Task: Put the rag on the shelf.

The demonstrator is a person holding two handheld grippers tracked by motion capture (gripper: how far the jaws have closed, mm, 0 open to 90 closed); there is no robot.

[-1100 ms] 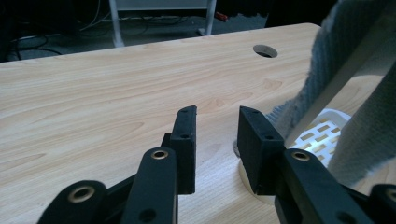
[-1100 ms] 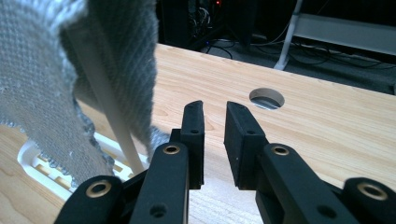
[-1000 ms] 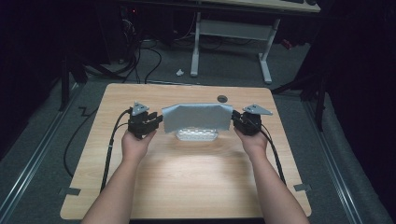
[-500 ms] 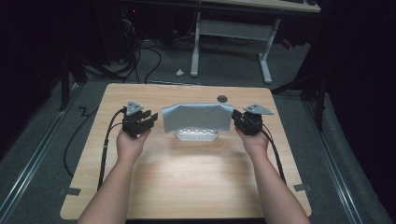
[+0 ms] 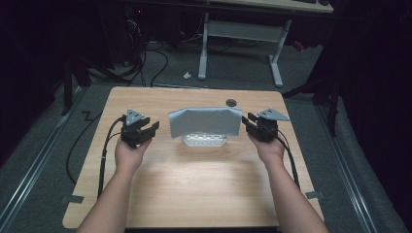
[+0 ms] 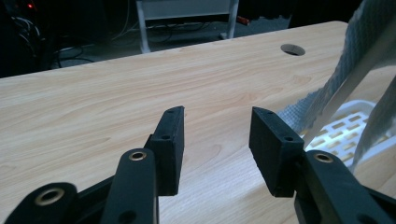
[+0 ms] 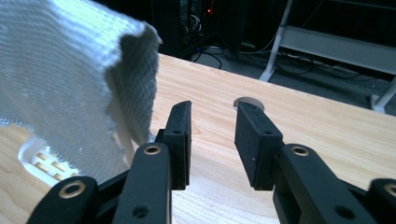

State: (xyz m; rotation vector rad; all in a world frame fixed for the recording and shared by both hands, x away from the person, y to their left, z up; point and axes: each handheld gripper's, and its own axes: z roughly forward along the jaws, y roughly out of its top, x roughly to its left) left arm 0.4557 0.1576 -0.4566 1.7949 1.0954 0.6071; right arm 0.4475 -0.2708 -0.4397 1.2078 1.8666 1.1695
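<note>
High view overhead, facing forward-down; both claw views low, close, sharing cloth (image 5: 205,121).

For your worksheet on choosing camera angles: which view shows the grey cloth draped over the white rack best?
The high view: the whole grey cloth shows there, hanging over the white rack. The right gripper view catches its woven side and one edge up close; the left gripper view catches just a strip at the frame's right.

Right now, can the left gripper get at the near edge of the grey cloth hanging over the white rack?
Probably yes. The left gripper is open and sits just off the grey cloth's left edge, with bare table between them and nothing in the way. The cloth hangs draped over the white rack.
</note>
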